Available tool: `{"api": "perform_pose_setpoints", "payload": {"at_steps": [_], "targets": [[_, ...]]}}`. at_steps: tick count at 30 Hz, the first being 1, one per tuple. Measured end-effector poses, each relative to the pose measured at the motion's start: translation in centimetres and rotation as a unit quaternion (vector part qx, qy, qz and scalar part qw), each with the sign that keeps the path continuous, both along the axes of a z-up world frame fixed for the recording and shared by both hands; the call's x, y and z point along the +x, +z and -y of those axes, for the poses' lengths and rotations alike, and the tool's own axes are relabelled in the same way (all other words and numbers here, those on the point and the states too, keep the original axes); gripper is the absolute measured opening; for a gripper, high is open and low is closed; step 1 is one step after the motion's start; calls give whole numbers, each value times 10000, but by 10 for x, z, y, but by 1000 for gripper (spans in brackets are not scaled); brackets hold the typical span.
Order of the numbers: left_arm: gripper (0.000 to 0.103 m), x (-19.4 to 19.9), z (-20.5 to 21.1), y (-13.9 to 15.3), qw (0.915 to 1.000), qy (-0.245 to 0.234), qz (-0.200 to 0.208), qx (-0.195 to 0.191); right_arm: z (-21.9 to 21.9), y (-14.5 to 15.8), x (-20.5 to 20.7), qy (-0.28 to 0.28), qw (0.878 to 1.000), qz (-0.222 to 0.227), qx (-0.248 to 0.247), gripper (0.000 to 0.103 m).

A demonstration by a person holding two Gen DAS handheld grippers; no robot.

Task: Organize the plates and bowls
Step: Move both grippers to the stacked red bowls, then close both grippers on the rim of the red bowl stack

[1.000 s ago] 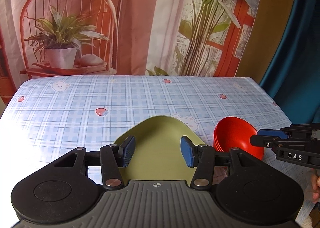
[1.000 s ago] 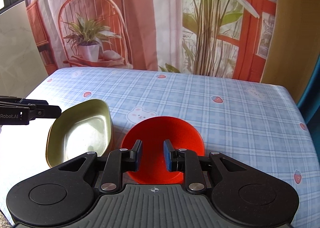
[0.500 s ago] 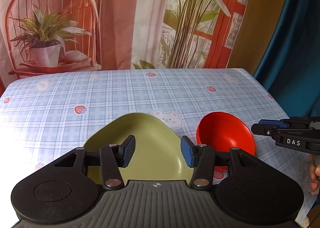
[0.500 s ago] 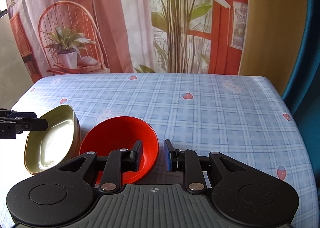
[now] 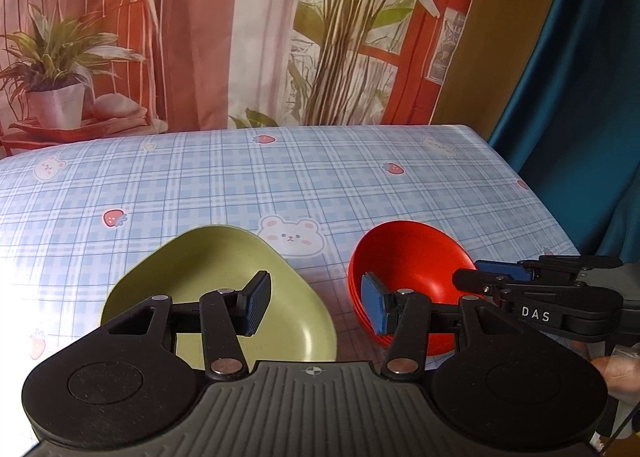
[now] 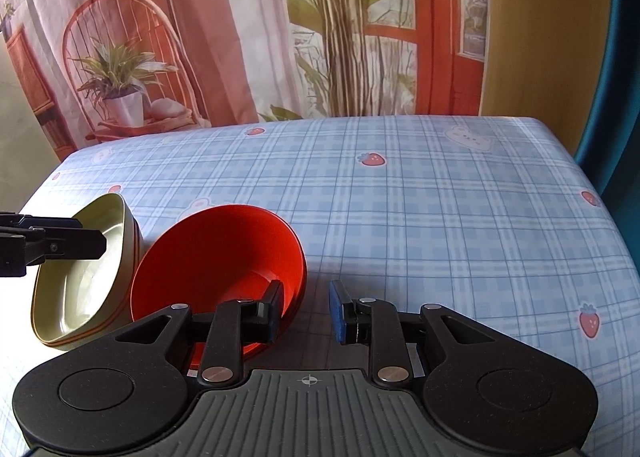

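A stack of green plates (image 5: 224, 277) lies on the checked tablecloth, left of a stack of red bowls (image 5: 408, 265). My left gripper (image 5: 316, 305) is open and empty, hovering over the gap between the two stacks. My right gripper (image 6: 306, 311) is open and empty, at the right rim of the red bowls (image 6: 216, 253). The green plates (image 6: 80, 277) show left of the bowls in the right wrist view, with the left gripper's finger over them. The right gripper (image 5: 500, 281) enters the left wrist view from the right, beside the bowls.
The table (image 6: 440, 217) with the blue checked cloth stretches far and right. A printed curtain (image 5: 240, 37) hangs behind it and a blue curtain (image 5: 580, 97) at the right. The table's right edge (image 5: 540, 209) is close to the bowls.
Both grippers have pulled back and turned rightwards, so the plates and bowls sit lower left in view. The right gripper has shifted off the bowls to their right rim. Plates and bowls stay put.
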State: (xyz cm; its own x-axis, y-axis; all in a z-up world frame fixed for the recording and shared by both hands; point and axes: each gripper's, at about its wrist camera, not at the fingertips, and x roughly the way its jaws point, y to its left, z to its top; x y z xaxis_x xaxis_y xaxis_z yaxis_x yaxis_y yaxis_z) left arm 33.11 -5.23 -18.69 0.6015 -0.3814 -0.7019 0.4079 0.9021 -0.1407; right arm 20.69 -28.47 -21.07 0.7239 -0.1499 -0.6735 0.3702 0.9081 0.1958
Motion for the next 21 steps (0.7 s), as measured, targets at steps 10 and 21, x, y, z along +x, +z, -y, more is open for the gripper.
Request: {"api": "perform_pose_setpoints", "payload": {"at_steps": [10,21], "targets": [[58,2,36,-8,9996,-240,-90,-74,2,-4,-4,58,9998,109,124,23],[58,10,47,-20,9991,-278,-326,-30,7,-9,-7,83,9996,160,236,23]]}}
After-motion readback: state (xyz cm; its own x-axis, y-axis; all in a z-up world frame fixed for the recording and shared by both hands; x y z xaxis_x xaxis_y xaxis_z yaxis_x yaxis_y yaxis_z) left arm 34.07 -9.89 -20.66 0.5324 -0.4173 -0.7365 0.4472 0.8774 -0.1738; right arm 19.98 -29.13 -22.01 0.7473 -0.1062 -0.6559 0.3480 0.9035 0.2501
